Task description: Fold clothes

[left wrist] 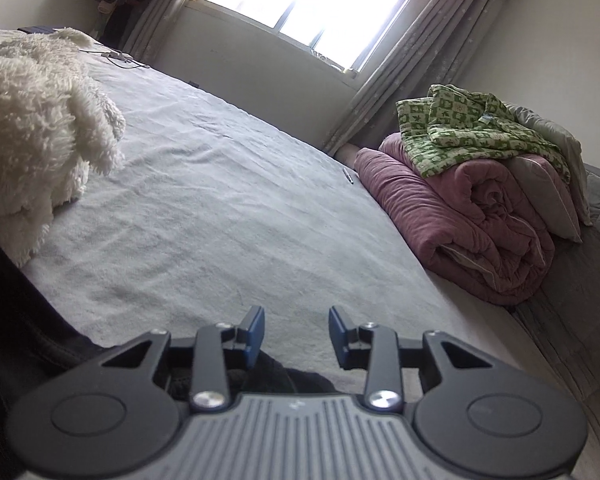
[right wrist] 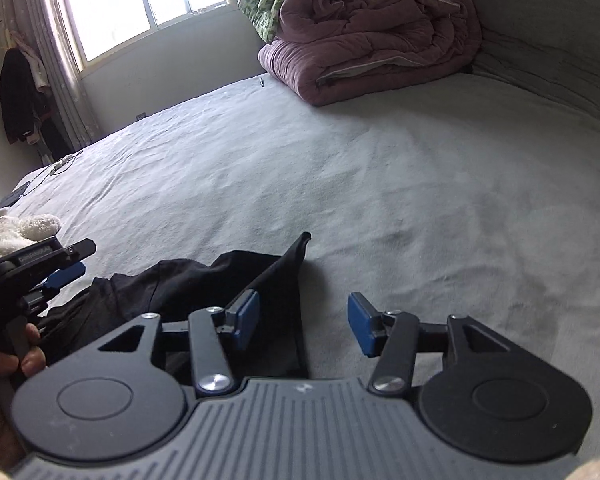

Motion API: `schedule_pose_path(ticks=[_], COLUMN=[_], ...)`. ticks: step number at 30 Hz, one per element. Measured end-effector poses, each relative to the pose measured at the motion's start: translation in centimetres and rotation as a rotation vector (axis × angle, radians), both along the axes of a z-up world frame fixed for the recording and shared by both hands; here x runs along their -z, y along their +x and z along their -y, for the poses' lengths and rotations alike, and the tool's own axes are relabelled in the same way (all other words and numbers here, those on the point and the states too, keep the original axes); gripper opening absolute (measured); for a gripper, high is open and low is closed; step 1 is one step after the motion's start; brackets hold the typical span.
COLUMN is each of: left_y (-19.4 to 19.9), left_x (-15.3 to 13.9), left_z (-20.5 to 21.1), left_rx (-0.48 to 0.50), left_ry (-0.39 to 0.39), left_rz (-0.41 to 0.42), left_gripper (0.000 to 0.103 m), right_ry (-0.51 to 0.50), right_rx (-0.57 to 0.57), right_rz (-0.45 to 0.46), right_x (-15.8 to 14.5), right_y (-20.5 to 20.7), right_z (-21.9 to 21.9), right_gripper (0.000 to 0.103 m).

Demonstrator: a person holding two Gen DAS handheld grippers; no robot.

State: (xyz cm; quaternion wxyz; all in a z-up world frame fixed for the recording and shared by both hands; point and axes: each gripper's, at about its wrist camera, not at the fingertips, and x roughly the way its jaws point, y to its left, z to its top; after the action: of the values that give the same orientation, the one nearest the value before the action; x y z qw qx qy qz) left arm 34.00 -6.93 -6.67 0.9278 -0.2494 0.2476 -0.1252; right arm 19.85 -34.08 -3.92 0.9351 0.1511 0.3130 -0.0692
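**Two grippers parted over one dark garment on the bed**

One black garment, crumpled on the pale grey bed sheet at the near edge. Long axis roughly left to right across the right wrist view, with one straight folded edge rising to a pointed corner that aims away toward the far side of the bed. Under and just ahead of the right gripper, mostly beneath its left finger; jaws apart, nothing between the blue pads, right pad over bare sheet. To the left, beside the garment's other end, the left gripper in a hand. Seen from its own camera, left gripper with jaws apart too, nothing pinched, a dark bit of cloth low behind its fingers.

Plenty of bare sheet ahead and to the right of the garment. Far off, a rolled pink quilt with a green patterned blanket on top, against the headboard side. Left of the left gripper, a fluffy white garment, well apart from the black one. Near the far bed edge, a pen and some cables.
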Motion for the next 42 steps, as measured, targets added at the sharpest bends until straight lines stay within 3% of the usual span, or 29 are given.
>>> schedule_pose_path(ticks=[3, 6, 7, 9, 10, 12, 13, 15, 17, 19, 23, 27, 32, 38, 41, 42], left_y=[0.4, 0.7, 0.7, 0.4, 0.3, 0.1, 0.1, 0.1, 0.6, 1.4, 2.7, 3.2, 2.1, 0.3, -1.4, -2.2], left_x=[0.1, 0.6, 0.7, 0.6, 0.4, 0.1, 0.0, -0.4, -0.9, -1.2, -1.2, -0.6, -0.3, -1.6, -2.5, -2.8], left_z=[-0.3, 0.2, 0.6, 1.6, 2.1, 3.2, 3.9, 5.4, 8.0, 10.5, 14.5, 16.8, 17.7, 15.9, 13.7, 13.0], left_rx=[0.049, 0.066, 0.075, 0.09, 0.101, 0.153, 0.186, 0.252, 0.332, 0.406, 0.504, 0.573, 0.57, 0.46, 0.412, 0.397], left_ry=[-0.037, -0.032, -0.018, 0.025, 0.046, 0.07, 0.086, 0.118, 0.225, 0.32, 0.442, 0.431, 0.443, 0.515, 0.493, 0.488], left_rz=[-0.033, -0.064, -0.073, -0.073, -0.073, -0.078, -0.078, -0.078, -0.067, -0.068, -0.082, -0.113, -0.057, 0.008, -0.004, -0.016], left_gripper=[0.035, 0.035, 0.035, 0.035, 0.036, 0.037, 0.039, 0.043, 0.059, 0.067, 0.068, 0.068, 0.067, 0.067, 0.068, 0.068], right_ry=[0.075, 0.147, 0.127, 0.103, 0.114, 0.151, 0.165, 0.203, 0.23, 0.241, 0.232, 0.229, 0.161, 0.149, 0.153, 0.154], right_rx=[-0.009, -0.019, -0.026, -0.039, -0.05, -0.08, -0.089, -0.102, -0.109, -0.118, -0.14, -0.154, -0.163, -0.161, -0.156, -0.154], right_rz=[-0.015, -0.029, -0.026, -0.021, -0.018, -0.013, -0.018, -0.023, -0.021, -0.017, -0.002, 0.001, -0.067, -0.096, -0.091, -0.088], right_x=[1.5, 3.0, 3.1, 3.3, 3.4, 3.7, 3.8, 4.0, 3.8, 3.5, 2.4, 2.0, 2.8, 3.6, 3.4, 3.3], right_y=[-1.0, -2.0, -2.0, -1.9, -1.8, -2.1, -2.2, -2.3, -2.5, -2.9, -3.7, -4.1, -3.8, -3.5, -3.5, -3.5], right_z=[0.0, 0.0, -0.2, -0.4, -0.4, 0.2, 0.6, 1.4, 2.0, 2.3, 2.6, 3.1, 2.6, 2.6, 2.6, 2.6], right_gripper=[0.054, 0.046, 0.043, 0.035, 0.026, 0.021, 0.011, 0.005, 0.004, 0.004, 0.004, 0.004, 0.003, 0.002, 0.006, 0.015])
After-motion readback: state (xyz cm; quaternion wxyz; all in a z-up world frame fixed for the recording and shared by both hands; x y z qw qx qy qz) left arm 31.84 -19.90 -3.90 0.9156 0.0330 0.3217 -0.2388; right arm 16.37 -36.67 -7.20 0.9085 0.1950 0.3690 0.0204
